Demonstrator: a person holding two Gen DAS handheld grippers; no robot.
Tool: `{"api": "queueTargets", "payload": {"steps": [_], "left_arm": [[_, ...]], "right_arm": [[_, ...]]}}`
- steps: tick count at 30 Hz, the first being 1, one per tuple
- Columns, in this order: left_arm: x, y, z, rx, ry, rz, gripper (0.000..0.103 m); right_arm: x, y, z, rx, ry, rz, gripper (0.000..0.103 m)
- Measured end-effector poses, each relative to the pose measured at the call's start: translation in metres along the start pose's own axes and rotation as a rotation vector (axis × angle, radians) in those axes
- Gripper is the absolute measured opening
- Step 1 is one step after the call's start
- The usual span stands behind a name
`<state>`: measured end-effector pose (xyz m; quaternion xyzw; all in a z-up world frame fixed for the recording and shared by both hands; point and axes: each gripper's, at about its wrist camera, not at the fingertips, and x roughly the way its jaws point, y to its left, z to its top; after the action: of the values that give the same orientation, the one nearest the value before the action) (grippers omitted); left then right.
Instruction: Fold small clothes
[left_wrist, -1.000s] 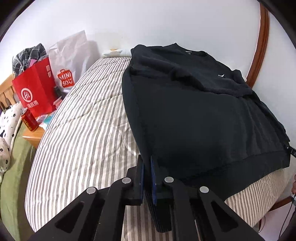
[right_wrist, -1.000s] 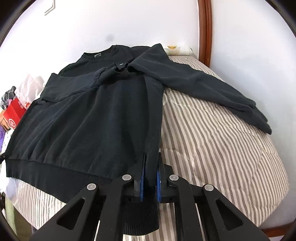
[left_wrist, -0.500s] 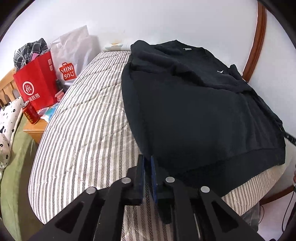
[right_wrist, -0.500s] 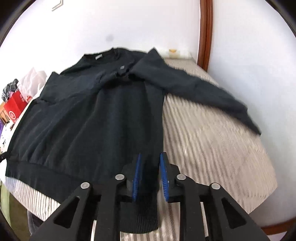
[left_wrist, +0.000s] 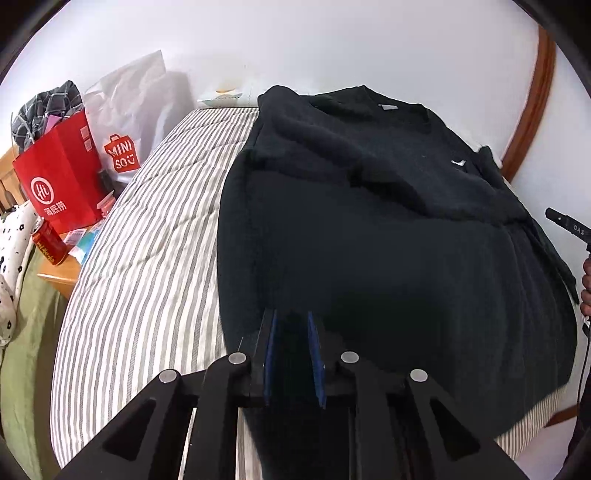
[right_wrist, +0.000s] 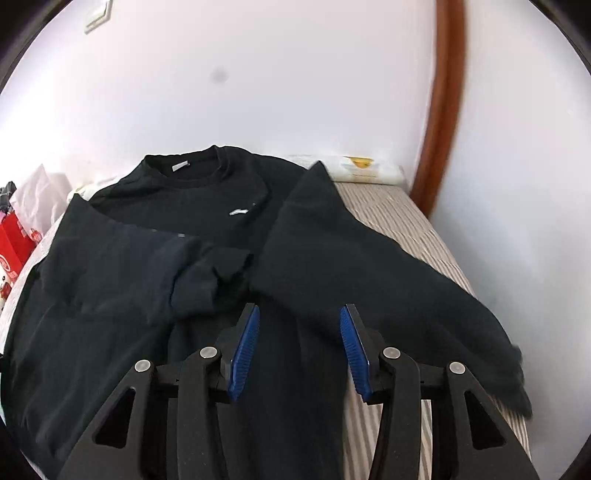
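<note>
A black sweatshirt (left_wrist: 388, 240) lies face up on the striped bed cover (left_wrist: 147, 277), collar toward the wall. In the right wrist view the sweatshirt (right_wrist: 129, 295) has one sleeve cuff (right_wrist: 207, 280) folded across the chest, and the other sleeve (right_wrist: 388, 280) stretches out to the right. My left gripper (left_wrist: 291, 332) sits at the bottom left hem, its jaws opening a little with dark fabric lying loose between the pads. My right gripper (right_wrist: 299, 325) hovers above the sweatshirt's right side, jaws opening wide, pads gripping nothing.
A red paper bag (left_wrist: 59, 184), a white shopping bag (left_wrist: 125, 122) and a red can (left_wrist: 48, 243) stand on a wooden bedside table (left_wrist: 59, 280) at the left. A curved wooden frame (right_wrist: 443, 110) rises at the right wall. A person's hand (left_wrist: 585, 284) shows at the right edge.
Both grippers were shut on the sweatshirt's bottom hem and have parted their jaws. The right gripper has moved forward and up over the sweatshirt toward the chest; the left has shifted slightly.
</note>
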<state>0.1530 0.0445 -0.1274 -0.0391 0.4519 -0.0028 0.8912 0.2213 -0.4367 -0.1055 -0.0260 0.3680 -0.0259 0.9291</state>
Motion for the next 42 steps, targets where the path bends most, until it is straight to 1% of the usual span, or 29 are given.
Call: {"api": "queueTargets", "payload": {"steps": [2, 5, 7, 11, 14, 16, 17, 18, 19, 20, 21, 22, 23, 25, 27, 30, 33, 34, 35, 37, 38, 39, 41, 42], "left_arm": [[0.009, 0.001, 0.009, -0.009, 0.007, 0.010, 0.016], [0.021, 0.002, 0.018, -0.024, 0.017, 0.021, 0.020], [0.030, 0.003, 0.024, -0.032, 0.035, 0.016, 0.020], [0.047, 0.003, 0.036, -0.041, 0.051, 0.014, 0.020], [0.056, -0.002, 0.045, -0.033, 0.049, 0.013, 0.029], [0.060, -0.005, 0.050, -0.021, 0.038, 0.011, 0.039], [0.063, -0.007, 0.052, -0.015, 0.034, 0.011, 0.042], [0.065, -0.008, 0.054, -0.007, 0.031, 0.013, 0.044], [0.067, -0.010, 0.056, -0.001, 0.028, 0.019, 0.044], [0.068, -0.011, 0.056, 0.007, 0.025, 0.026, 0.044], [0.069, -0.011, 0.057, 0.009, 0.025, 0.027, 0.044], [0.069, -0.010, 0.057, 0.010, 0.023, 0.025, 0.044], [0.069, -0.010, 0.057, 0.010, 0.023, 0.022, 0.044], [0.068, -0.008, 0.057, 0.015, 0.022, 0.016, 0.044], [0.067, -0.008, 0.056, 0.014, 0.019, 0.010, 0.044], [0.066, -0.008, 0.056, 0.011, 0.019, 0.011, 0.044], [0.063, -0.006, 0.054, -0.003, 0.022, 0.001, 0.044], [0.062, -0.006, 0.054, -0.004, 0.023, 0.000, 0.044], [0.061, -0.005, 0.052, -0.004, 0.025, 0.000, 0.044], [0.058, -0.005, 0.050, -0.003, 0.028, -0.005, 0.044], [0.057, -0.005, 0.049, -0.001, 0.030, -0.008, 0.044], [0.056, -0.006, 0.048, 0.002, 0.031, -0.009, 0.044], [0.054, -0.006, 0.046, 0.008, 0.034, -0.009, 0.044], [0.052, -0.007, 0.044, 0.009, 0.034, -0.010, 0.044]], "right_arm": [[0.017, 0.007, 0.013, -0.013, 0.008, 0.001, 0.045], [0.048, 0.015, 0.031, -0.015, 0.038, -0.001, 0.045], [0.069, 0.018, 0.041, -0.014, 0.060, -0.007, 0.045], [0.111, 0.021, 0.049, 0.007, 0.124, -0.027, 0.045], [0.137, 0.020, 0.053, 0.024, 0.160, -0.027, 0.045], [0.151, 0.023, 0.057, 0.015, 0.175, -0.034, 0.045], [0.157, 0.024, 0.058, 0.009, 0.179, -0.036, 0.044], [0.160, 0.025, 0.058, 0.003, 0.178, -0.042, 0.034], [0.163, 0.025, 0.058, -0.012, 0.173, -0.056, 0.014], [0.160, 0.022, 0.057, -0.027, 0.153, -0.074, 0.009], [0.156, 0.017, 0.057, -0.022, 0.141, -0.062, 0.008], [0.151, 0.007, 0.057, 0.001, 0.131, -0.042, 0.008], [0.145, -0.006, 0.058, 0.036, 0.120, -0.042, 0.008], [0.139, -0.033, 0.060, 0.087, 0.093, -0.089, 0.007], [0.140, -0.051, 0.059, 0.110, 0.101, -0.093, 0.007], [0.147, -0.068, 0.057, 0.131, 0.126, -0.106, 0.009], [0.147, -0.071, 0.056, 0.120, 0.141, -0.140, 0.026], [0.145, -0.070, 0.057, 0.111, 0.142, -0.148, 0.028], [0.141, -0.067, 0.058, 0.091, 0.147, -0.157, 0.029], [0.129, -0.060, 0.060, 0.068, 0.146, -0.180, 0.039], [0.122, -0.054, 0.063, 0.059, 0.138, -0.188, 0.041], [0.115, -0.050, 0.064, 0.050, 0.131, -0.186, 0.044], [0.102, -0.035, 0.066, 0.028, 0.117, -0.160, 0.046], [0.097, -0.026, 0.066, 0.014, 0.112, -0.147, 0.048]]}}
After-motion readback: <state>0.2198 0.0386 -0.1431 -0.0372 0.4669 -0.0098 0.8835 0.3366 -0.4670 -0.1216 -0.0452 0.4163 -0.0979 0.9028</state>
